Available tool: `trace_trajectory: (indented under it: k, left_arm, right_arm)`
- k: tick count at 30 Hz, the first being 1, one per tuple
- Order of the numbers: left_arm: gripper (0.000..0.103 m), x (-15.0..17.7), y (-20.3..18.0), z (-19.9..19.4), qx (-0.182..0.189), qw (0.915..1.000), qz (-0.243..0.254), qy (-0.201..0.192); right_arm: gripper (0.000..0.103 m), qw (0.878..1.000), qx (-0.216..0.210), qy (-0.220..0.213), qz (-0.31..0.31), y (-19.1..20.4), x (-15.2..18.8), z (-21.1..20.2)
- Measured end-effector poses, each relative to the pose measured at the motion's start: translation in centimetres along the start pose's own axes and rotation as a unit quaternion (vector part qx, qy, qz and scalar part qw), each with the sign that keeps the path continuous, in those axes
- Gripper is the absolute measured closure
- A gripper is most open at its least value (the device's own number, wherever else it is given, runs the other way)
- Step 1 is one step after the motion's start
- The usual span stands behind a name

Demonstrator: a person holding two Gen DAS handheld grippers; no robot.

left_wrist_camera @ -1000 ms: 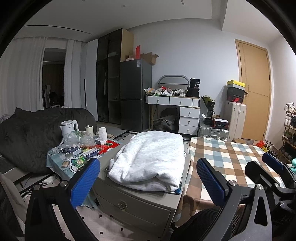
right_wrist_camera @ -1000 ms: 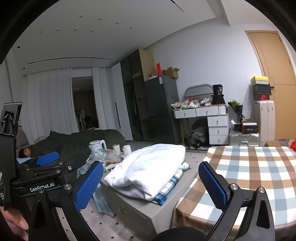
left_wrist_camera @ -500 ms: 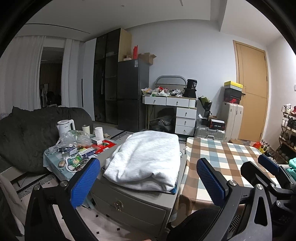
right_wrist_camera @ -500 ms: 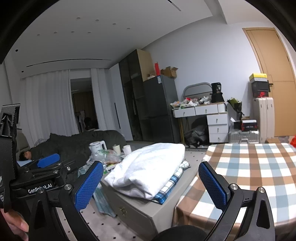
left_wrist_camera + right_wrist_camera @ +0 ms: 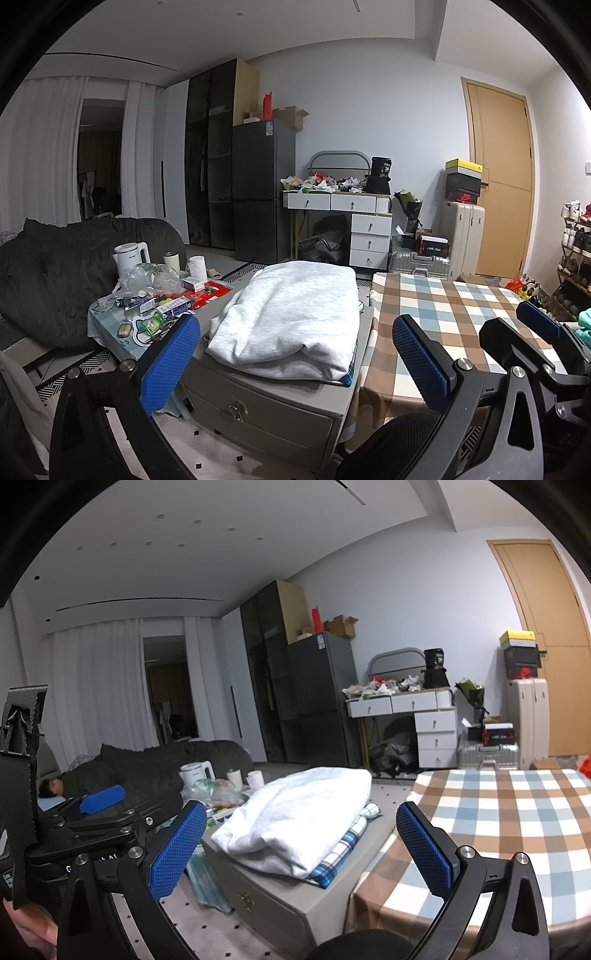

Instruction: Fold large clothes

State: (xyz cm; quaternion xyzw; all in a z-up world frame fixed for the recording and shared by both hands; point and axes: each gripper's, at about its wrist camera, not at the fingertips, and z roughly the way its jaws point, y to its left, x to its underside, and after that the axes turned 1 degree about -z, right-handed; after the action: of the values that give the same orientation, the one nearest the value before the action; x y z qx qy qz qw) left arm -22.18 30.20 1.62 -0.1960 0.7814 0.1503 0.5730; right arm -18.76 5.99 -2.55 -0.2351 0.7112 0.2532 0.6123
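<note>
Side table: far left, crowded with a kettle, bags and packets; no task item.
Left gripper: fingers spread wide, gripping nothing, held level and short of the drawer unit.
White garment: folded bundle on a blue plaid cloth, both atop the grey drawer unit.
Right gripper: fingers wide apart, empty, aimed at the same bundle.
Checked table: rightmost, cloth-covered, top bare.
Stage: fits either a folded piece set aside or one awaiting transfer; cannot tell which.
Handling note: any grip should pinch the full layered edge with both grippers together, keeping the stack square.
</note>
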Motion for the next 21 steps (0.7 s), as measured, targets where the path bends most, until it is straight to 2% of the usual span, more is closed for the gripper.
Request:
trace_trajectory:
  k: [21]
  left_arm:
    - [0.002, 0.12, 0.12, 0.34, -0.002, 1.0, -0.002, 0.005]
  right_arm:
    - [0.0, 1.0, 0.001, 0.004, 0.002, 0.39, 0.18, 0.29]
